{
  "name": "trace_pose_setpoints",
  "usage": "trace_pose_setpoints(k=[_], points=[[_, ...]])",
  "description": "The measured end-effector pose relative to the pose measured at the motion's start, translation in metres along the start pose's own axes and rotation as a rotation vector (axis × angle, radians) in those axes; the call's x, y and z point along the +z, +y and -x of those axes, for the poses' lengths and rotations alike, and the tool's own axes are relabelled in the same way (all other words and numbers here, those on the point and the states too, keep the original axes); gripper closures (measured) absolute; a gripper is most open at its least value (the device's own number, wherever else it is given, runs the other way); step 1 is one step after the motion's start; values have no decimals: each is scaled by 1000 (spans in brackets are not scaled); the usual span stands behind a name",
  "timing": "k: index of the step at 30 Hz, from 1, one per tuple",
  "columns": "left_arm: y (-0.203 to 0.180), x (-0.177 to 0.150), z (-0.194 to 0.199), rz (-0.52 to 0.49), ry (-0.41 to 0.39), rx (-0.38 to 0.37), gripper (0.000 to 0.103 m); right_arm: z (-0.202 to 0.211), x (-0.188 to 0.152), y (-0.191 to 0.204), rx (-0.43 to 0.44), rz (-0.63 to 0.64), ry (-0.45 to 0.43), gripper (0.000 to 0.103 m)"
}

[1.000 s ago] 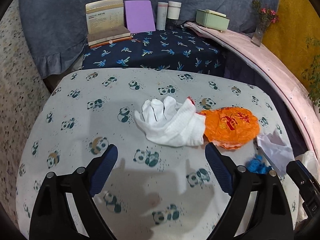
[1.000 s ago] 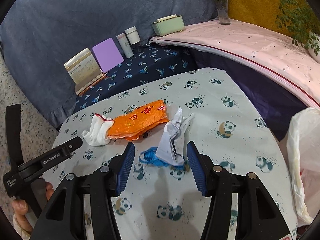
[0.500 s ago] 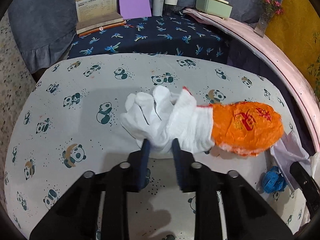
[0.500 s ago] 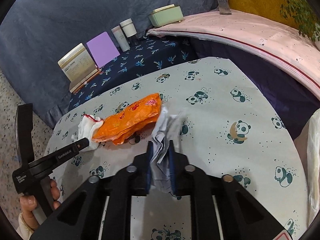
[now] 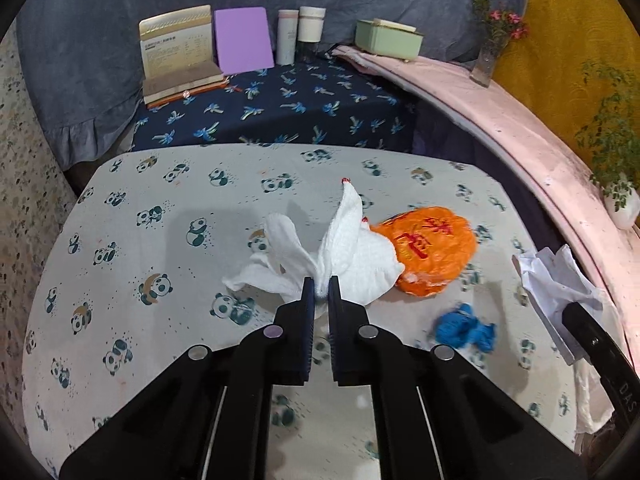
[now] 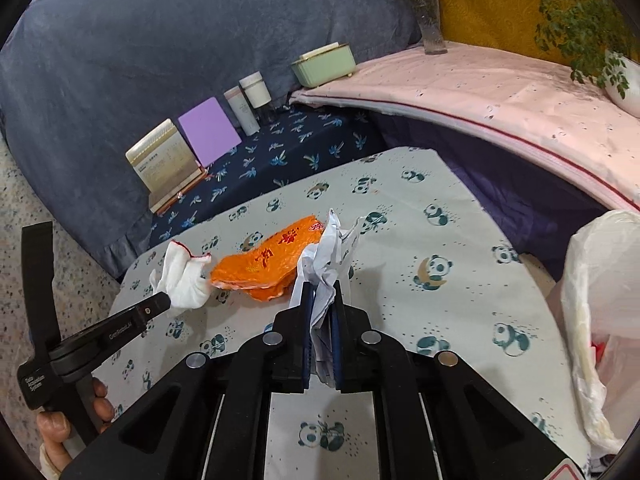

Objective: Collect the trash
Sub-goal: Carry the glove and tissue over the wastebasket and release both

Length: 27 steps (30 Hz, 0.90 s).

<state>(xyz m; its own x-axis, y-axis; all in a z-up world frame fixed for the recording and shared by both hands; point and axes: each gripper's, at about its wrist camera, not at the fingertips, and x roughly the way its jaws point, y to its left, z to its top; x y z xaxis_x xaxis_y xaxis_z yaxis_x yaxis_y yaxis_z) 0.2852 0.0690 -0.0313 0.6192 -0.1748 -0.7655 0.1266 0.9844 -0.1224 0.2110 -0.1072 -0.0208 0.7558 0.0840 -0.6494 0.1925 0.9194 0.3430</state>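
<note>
My left gripper is shut on a white cotton glove and lifts it off the panda-print table; the glove also shows in the right wrist view. My right gripper is shut on a crumpled white paper, held above the table; the paper shows at the right of the left wrist view. An orange plastic wrapper lies on the table beside the glove, also seen in the right wrist view. A small blue scrap lies near the front right.
A white plastic bag hangs open at the table's right edge. Behind the table, a dark blue palm-print surface carries a book, a purple card, two bottles and a green box. A pink-covered ledge holds a vase.
Both grippers closed from open, the left on the glove and the right on the paper. Both have since lifted their items off the table.
</note>
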Motion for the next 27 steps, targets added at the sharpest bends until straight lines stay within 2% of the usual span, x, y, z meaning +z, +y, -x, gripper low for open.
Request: trace_pose_setpoints(k=[13,27], points=[[-105,-19,72,-129,-64,-117,97,84,0,-46,-25,-56,-110,95],[-221,-55,90,-284,-31,-227,97,151,-15,-132,-129,-159,-179,95]])
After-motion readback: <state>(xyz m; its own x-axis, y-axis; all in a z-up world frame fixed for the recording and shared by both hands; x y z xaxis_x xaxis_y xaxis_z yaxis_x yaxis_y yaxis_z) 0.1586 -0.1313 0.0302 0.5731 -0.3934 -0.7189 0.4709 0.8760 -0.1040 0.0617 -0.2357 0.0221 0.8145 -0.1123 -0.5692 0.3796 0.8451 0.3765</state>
